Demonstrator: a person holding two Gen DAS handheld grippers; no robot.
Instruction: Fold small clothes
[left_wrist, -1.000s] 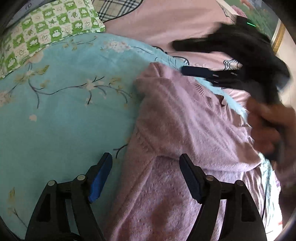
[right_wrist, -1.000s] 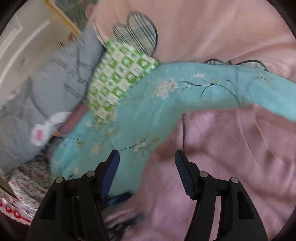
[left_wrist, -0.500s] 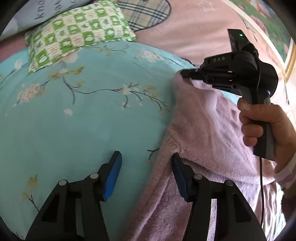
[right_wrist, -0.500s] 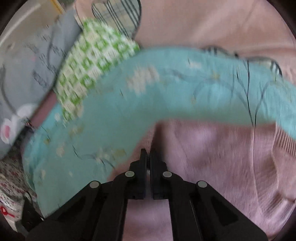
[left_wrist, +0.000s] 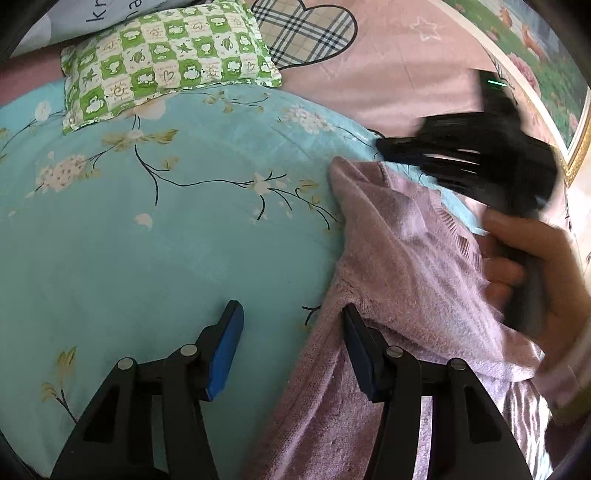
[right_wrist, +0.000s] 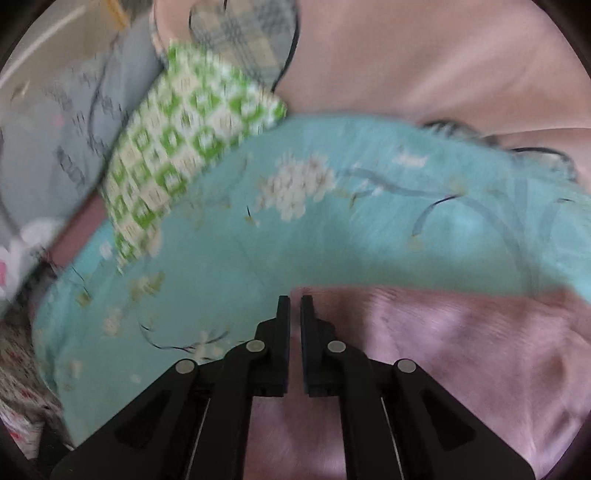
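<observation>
Sweater: the pink knit sweater (left_wrist: 399, 266) is lying on the teal floral blanket (left_wrist: 147, 240), over on its right side.
Left gripper (left_wrist: 291, 343): fingers spread wide. One's over bare blanket, the other's right at the sweater's edge.
Right gripper (right_wrist: 294, 314): fingers almost together, pinching the sweater's top corner.
Background: green checkered pillow (left_wrist: 162, 62) up top.

Left gripper (left_wrist: 291, 328): jaws spread wide, blue pads facing inward, nothing between them. Right gripper (right_wrist: 294, 308): jaws drawn nearly together, only a narrow slit between the fingertips. In the left wrist view, the right hand (left_wrist: 532, 273) wraps the right gripper's handle, blurred.
</observation>
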